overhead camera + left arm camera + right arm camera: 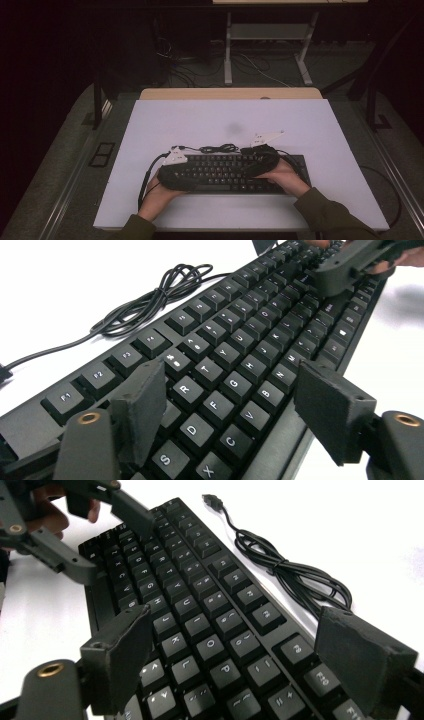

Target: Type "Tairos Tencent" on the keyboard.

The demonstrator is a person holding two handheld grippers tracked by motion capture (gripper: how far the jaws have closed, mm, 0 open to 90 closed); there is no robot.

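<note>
My left tongs (230,405) open wide over the black keyboard (240,355), my right tongs (240,660) open too, cord (290,575) past the keyboard

The high view looks forward and down on the whole tabletop (200,120) from well above. Each gripper view rides low and close over the keyboard (235,172), looking along its length from opposite ends; both share its middle keys and coiled cable (150,300).
</note>
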